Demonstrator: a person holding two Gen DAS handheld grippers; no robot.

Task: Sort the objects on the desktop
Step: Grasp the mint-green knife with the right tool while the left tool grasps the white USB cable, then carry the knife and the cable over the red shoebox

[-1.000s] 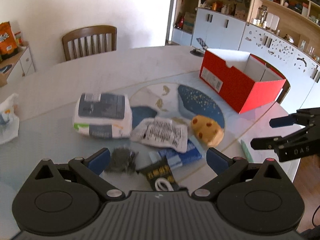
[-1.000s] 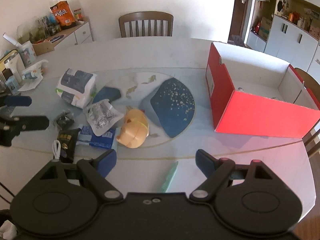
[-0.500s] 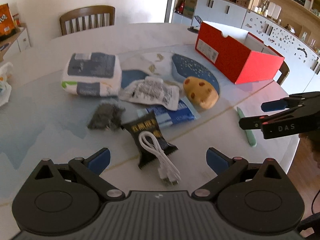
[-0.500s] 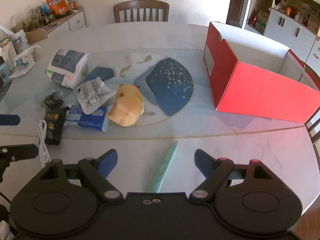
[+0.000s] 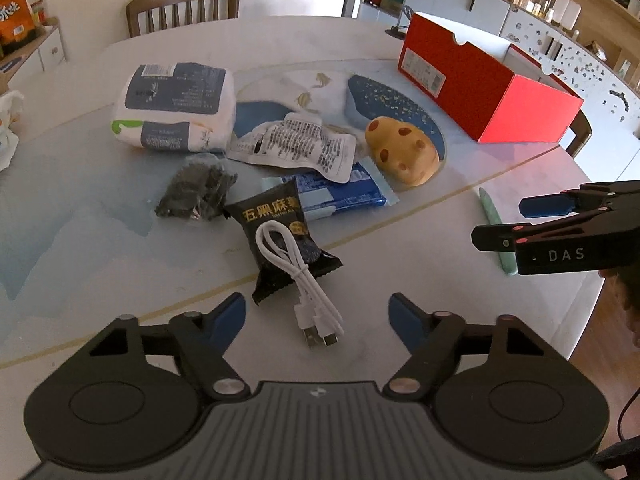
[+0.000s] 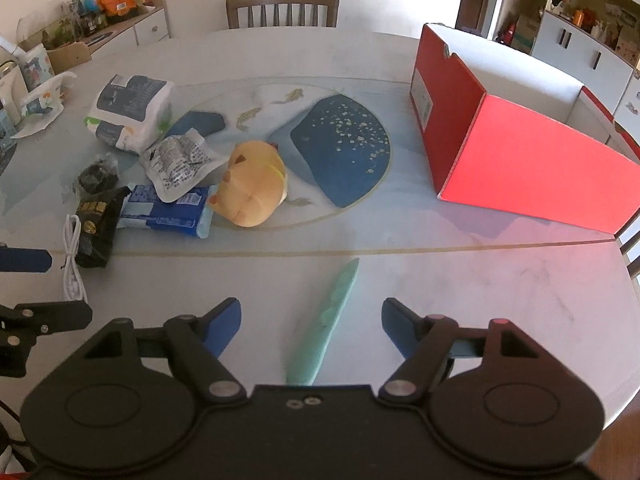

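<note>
The left gripper (image 5: 316, 314) hangs low over the near edge of the round pale marble-patterned bench (image 5: 100, 216), its blue-padded jaws closing with nothing yet pressed between them. The plug ends of a coiled white USB cable (image 5: 298, 268) lie just ahead of and between the fingertips. The cable's loop rests on a black foil snack packet with gold lettering (image 5: 286, 236), which overlaps the corner of a blue and white wrapped biscuit pack (image 5: 344, 196).

Beyond these lie a crumpled white printed pouch (image 5: 296, 146), a small clear bag of dark dried bits (image 5: 196, 192), a soft white and grey-blue pack of tissues (image 5: 176, 108) and a yellow plush toy with brown spots (image 5: 402, 152), all clustered near the bench's painted centre.

The right gripper (image 6: 311, 320) is also released, jaws closing around empty air, with a slim mint-green knife-shaped tool (image 6: 326, 320) lying flat on the bench between its fingers, not gripped. In the left wrist view the same tool (image 5: 494, 220) runs partly behind the right gripper (image 5: 500, 222), near the bench's right edge.

An open red cardboard shoebox with a white interior (image 6: 520, 156) stands on the far right of the bench, well apart from the cluster. A wooden slat-back chair (image 6: 282, 8) sits at the far side.
</note>
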